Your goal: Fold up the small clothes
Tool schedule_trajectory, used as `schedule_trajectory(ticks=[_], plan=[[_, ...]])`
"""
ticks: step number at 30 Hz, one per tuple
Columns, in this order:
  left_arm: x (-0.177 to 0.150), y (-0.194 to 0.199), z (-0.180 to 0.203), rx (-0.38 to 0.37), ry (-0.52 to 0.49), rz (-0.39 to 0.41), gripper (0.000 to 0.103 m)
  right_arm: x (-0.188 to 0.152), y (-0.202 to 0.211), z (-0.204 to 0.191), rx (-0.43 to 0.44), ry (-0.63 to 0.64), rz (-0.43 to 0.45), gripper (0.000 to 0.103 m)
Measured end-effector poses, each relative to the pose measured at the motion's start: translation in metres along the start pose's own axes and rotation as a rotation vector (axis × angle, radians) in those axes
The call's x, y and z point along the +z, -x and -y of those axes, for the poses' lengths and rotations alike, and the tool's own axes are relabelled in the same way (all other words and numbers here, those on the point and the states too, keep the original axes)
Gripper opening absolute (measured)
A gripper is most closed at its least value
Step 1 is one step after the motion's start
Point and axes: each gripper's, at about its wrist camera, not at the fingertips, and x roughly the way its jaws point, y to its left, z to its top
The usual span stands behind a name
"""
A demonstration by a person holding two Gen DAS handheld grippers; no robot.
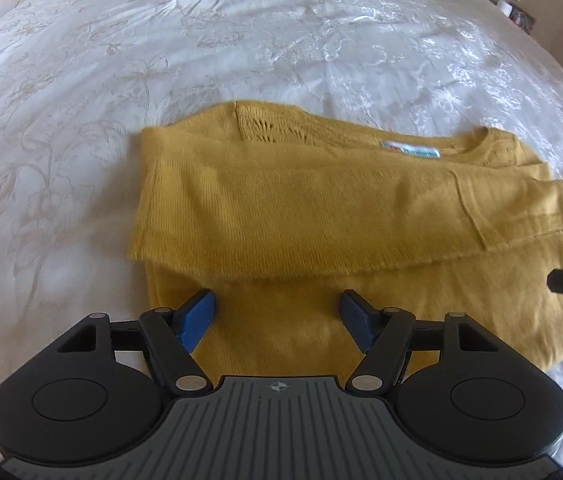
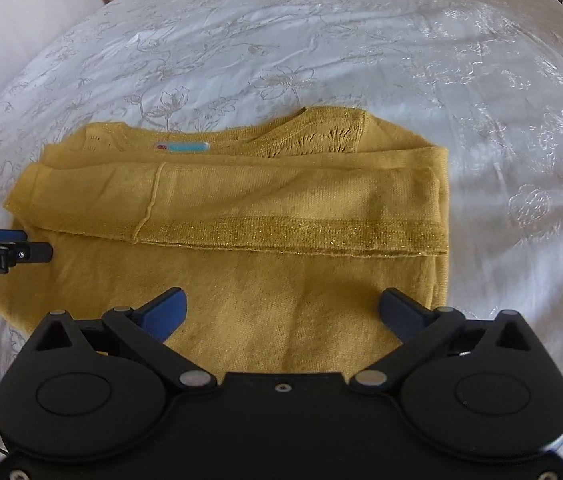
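Mustard sweater [image 1: 265, 216] is lying on the bedspread [image 1: 241, 40], directly ahead of both tools, sleeves folded across. Left gripper [image 1: 277, 318] and right gripper [image 2: 283, 312] are hovering spread, holding nothing. Judged mid-fold; next: pinching the near hem, carrying it toward the collar.
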Motion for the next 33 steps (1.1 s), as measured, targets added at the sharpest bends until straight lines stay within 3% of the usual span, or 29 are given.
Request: schedule_trajectory(ticks=[5,12,18,23,26,33], plan=[[0.029,-0.017,-0.012,-0.002,-0.028,0.015,0.068,0.024,-0.023,0.005,-0.046,0.028,-0.006,0.103],[0.073,-0.04,-0.035,-0.014,-0.039,0.02,0.068,0.079,-0.05,0.033,-0.073,-0.027,0.018,0.103],[0.1,-0.045,-0.044,0.038,-0.029,0.023,0.068,0.103,-0.038,0.051,-0.099,-0.107,0.094,0.103],[0.107,-0.033,-0.058,0.075,0.091,0.016,0.068,0.099,-0.011,0.057,-0.097,-0.167,0.162,0.103],[0.103,-0.022,-0.055,0.058,0.137,0.0,0.068,0.089,0.001,0.054,-0.064,-0.186,0.168,0.103],[0.065,-0.004,-0.013,0.017,0.068,-0.054,0.072,0.049,0.006,0.02,0.008,-0.162,0.091,0.103]])
